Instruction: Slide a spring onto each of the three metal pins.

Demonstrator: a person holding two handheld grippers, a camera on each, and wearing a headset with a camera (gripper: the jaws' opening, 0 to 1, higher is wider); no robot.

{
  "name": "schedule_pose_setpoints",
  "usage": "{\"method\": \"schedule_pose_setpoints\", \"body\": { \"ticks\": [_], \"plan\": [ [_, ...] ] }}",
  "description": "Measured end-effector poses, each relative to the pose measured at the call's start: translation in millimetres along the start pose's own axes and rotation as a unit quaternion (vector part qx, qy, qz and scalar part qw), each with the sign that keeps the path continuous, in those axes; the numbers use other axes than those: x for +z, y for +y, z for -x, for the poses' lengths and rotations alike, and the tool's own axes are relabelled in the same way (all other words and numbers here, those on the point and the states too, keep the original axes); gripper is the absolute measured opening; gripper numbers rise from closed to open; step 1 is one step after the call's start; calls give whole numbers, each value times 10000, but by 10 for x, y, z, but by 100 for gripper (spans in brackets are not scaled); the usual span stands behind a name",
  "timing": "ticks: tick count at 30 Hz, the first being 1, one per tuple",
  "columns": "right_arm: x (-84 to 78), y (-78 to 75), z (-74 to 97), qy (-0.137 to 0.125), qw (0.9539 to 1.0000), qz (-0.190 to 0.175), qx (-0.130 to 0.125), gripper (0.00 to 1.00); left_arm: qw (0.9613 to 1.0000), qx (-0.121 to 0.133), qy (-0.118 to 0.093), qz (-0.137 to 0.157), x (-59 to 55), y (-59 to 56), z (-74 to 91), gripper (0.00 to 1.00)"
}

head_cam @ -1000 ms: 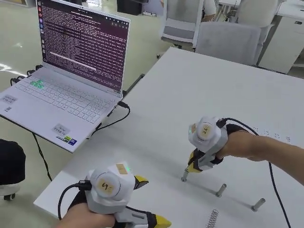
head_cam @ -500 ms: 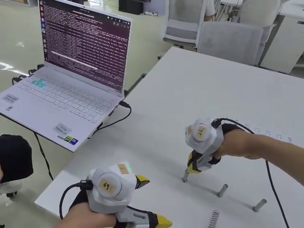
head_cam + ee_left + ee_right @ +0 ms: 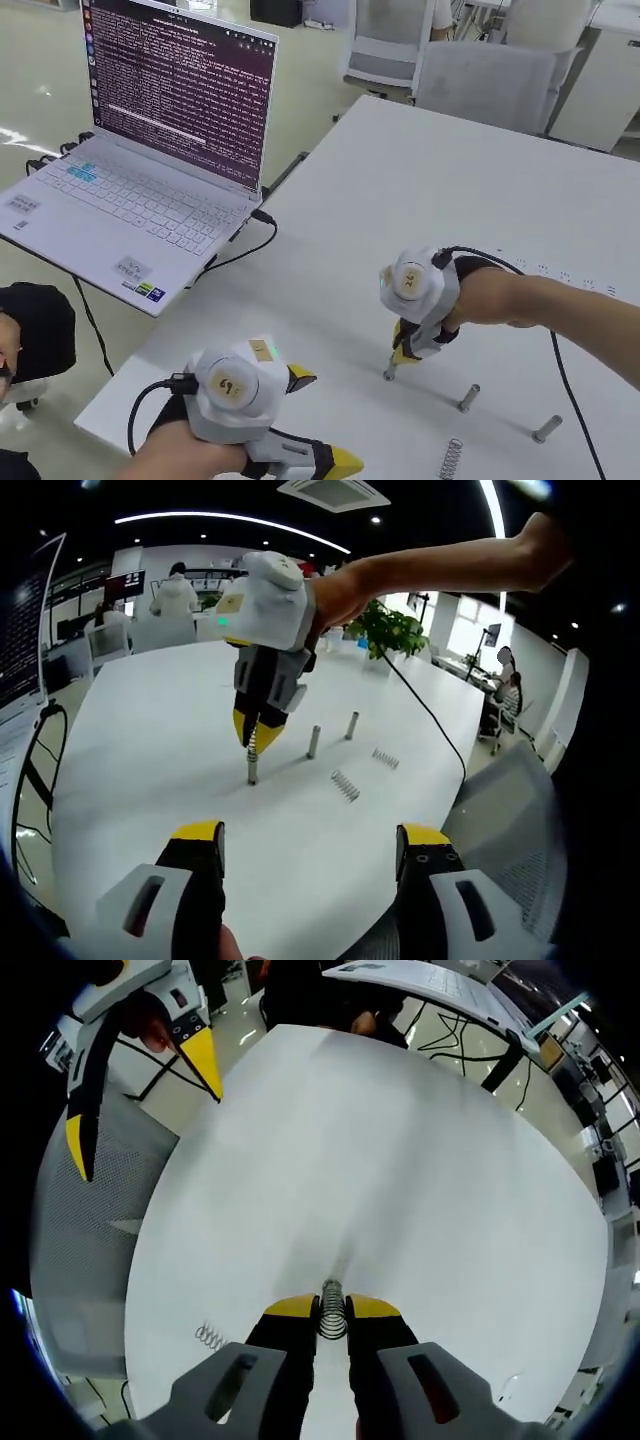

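Spring [image 3: 331, 1318] sits pinched in the nearly shut right claw [image 3: 404, 352] right at the top of the end pin [image 3: 389, 372], where a slight tilt could snag a coil and flick it loose; the left claw [image 3: 310, 835] hangs wide open, empty.

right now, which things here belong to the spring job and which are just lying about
Job: metal pins; held spring, clamped in the right gripper; loose springs; left gripper, open.
Lying about: laptop; laptop cable; chairs; potted plant.
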State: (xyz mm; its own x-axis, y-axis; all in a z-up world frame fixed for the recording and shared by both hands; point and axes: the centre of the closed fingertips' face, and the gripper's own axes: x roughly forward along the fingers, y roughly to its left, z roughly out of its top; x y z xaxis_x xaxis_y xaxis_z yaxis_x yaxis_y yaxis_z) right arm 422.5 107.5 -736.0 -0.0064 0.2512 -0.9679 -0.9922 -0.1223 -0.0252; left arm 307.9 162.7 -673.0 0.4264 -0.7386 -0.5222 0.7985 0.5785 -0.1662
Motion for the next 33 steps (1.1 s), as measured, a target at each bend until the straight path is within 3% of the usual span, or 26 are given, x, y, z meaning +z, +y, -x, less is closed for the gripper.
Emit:
{"method": "schedule_pose_setpoints", "body": {
  "ticks": [18, 33],
  "plan": [
    [-47, -54, -262, 167, 9998, -44, 39, 9, 10000, 50, -32, 19, 20, 52, 15, 66],
    [-88, -78, -346, 220, 9996, -173, -15, 10, 10000, 69, -29, 63, -15, 63, 21, 66]
  ]
}}
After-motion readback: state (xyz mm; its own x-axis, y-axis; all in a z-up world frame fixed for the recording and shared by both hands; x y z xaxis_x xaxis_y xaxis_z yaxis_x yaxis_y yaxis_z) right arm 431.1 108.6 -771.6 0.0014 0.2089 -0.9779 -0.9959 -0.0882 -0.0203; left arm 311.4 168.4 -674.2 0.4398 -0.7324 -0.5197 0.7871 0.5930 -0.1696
